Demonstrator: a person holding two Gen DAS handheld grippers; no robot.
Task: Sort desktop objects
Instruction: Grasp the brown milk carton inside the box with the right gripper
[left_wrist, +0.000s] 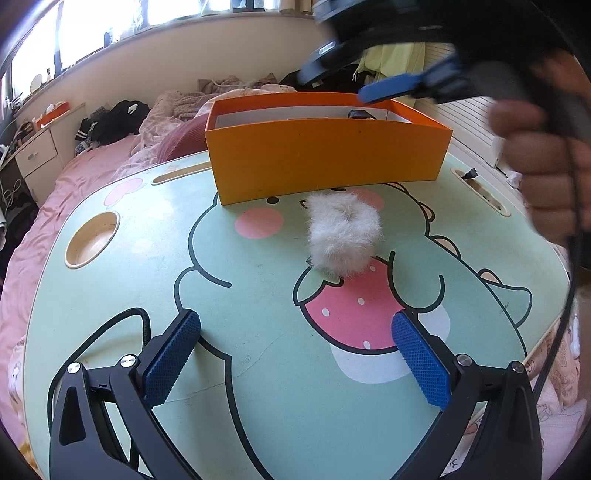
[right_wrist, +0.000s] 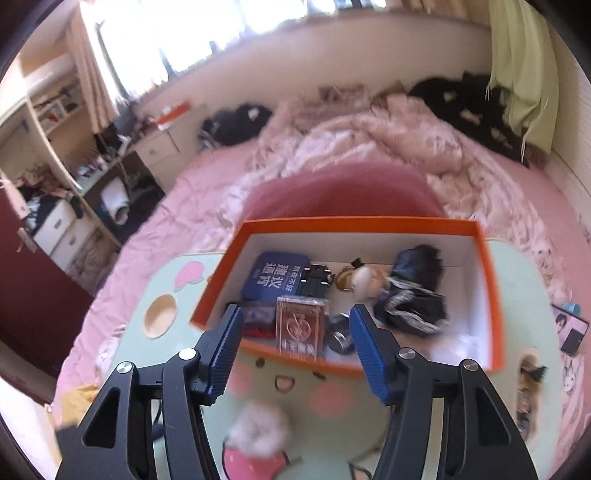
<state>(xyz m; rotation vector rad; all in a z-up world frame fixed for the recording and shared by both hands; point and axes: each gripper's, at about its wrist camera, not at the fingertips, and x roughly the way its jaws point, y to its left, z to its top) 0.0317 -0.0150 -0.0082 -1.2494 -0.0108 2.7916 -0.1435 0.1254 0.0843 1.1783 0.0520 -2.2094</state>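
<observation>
Orange box (right_wrist: 495, 295) already held most items | white fluffy scrunchie (left_wrist: 343, 236) remained on lap table (left_wrist: 110, 314) | left gripper (left_wrist: 295, 354) spread wide, empty | right gripper (right_wrist: 295, 332) spread over box, empty.

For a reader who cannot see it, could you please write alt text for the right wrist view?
An empty right gripper, jaws apart, hangs above an orange box holding a blue tin, a card pack and dark cloth. A white fluffy scrunchie lies on the green table.

Bright window daylight; right view motion-blurred, edges warped.
</observation>
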